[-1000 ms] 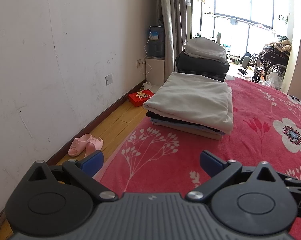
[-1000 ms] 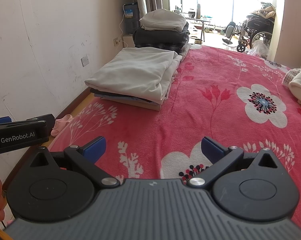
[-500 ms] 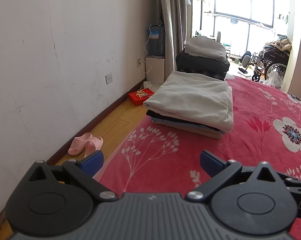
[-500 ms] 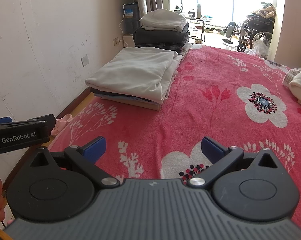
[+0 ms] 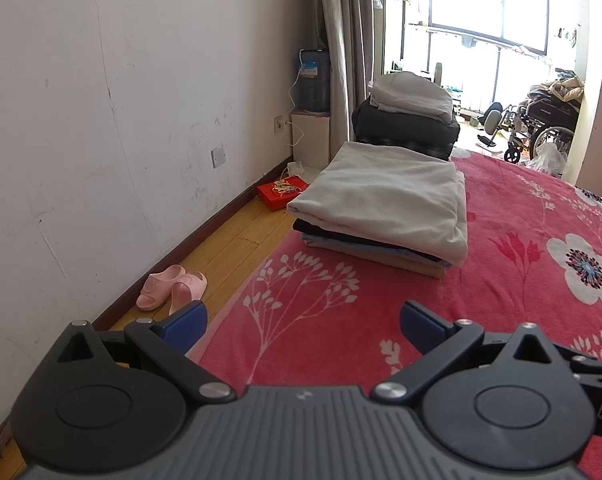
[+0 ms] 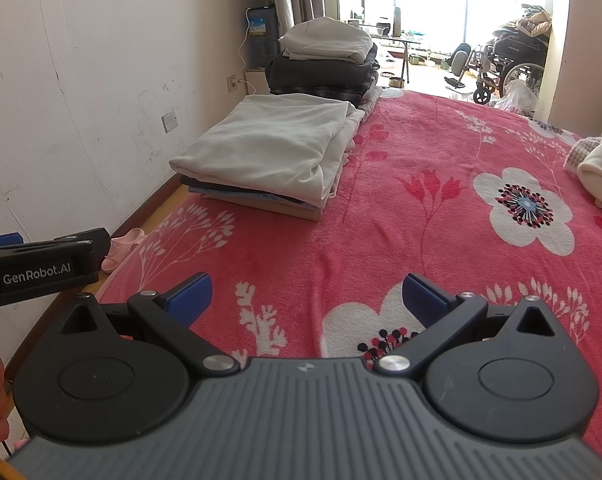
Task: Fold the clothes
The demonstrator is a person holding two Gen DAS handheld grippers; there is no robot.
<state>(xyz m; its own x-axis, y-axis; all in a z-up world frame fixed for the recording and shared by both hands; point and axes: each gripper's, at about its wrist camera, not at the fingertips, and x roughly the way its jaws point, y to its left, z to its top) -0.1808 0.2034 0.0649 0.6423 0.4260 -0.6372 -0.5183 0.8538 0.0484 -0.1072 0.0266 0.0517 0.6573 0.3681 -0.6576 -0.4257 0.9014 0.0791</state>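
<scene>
Currently my left gripper (image 5: pixel 303 322) and right gripper (image 6: pixel 307 294) both gape wide, empty, above the red floral fleece blanket (image 6: pixel 401 216). Stack of folded clothes, pale grey sheet topmost (image 6: pixel 269 148), sits at 11 o'clock, well apart.

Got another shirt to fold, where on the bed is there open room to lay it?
The red blanket lies bare between the near folded stack and the cream bundle, down to the open right gripper. The wall-side strip is crowded with both stacks.
</scene>
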